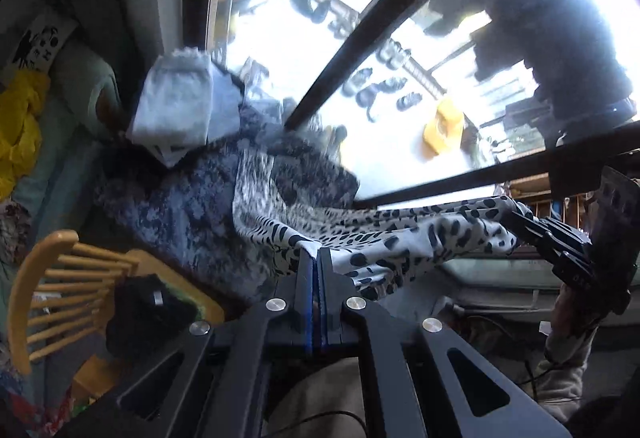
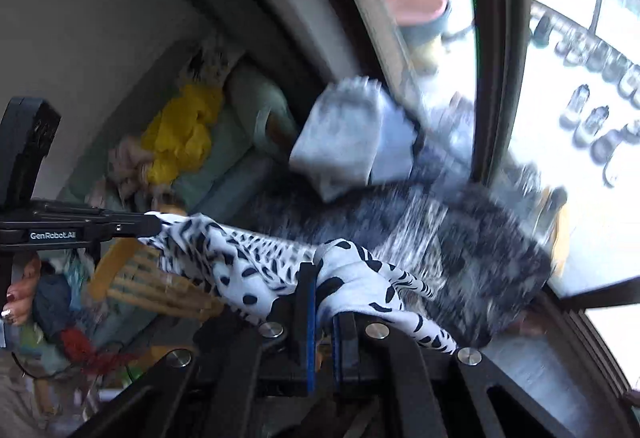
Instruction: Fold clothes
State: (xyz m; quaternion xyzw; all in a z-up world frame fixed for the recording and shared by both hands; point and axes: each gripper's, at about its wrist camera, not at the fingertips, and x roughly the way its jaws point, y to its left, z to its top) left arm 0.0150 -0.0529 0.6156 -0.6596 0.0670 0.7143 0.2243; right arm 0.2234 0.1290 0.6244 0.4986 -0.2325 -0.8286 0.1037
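A white garment with black spots [image 1: 384,234] hangs stretched between both grippers, lifted above a surface covered in blue-grey mottled cloth [image 1: 188,214]. My left gripper [image 1: 316,258] is shut on one edge of it. My right gripper [image 1: 520,222] shows at the right of the left wrist view, clamped on the other end. In the right wrist view the spotted garment [image 2: 248,262] runs from my right gripper [image 2: 324,278], shut on a bunched fold, to the left gripper [image 2: 154,224] at the left. A folded pale grey piece [image 2: 344,134] lies on the mottled cloth [image 2: 492,258] behind.
A wooden chair [image 1: 64,294] stands at the lower left with a dark item on its seat. Yellow cloth [image 2: 180,134] lies on a pale green sofa [image 2: 256,102]. A large window with dark frames [image 1: 360,50] fills the background, shoes visible outside. A hand [image 2: 20,290] grips the left tool.
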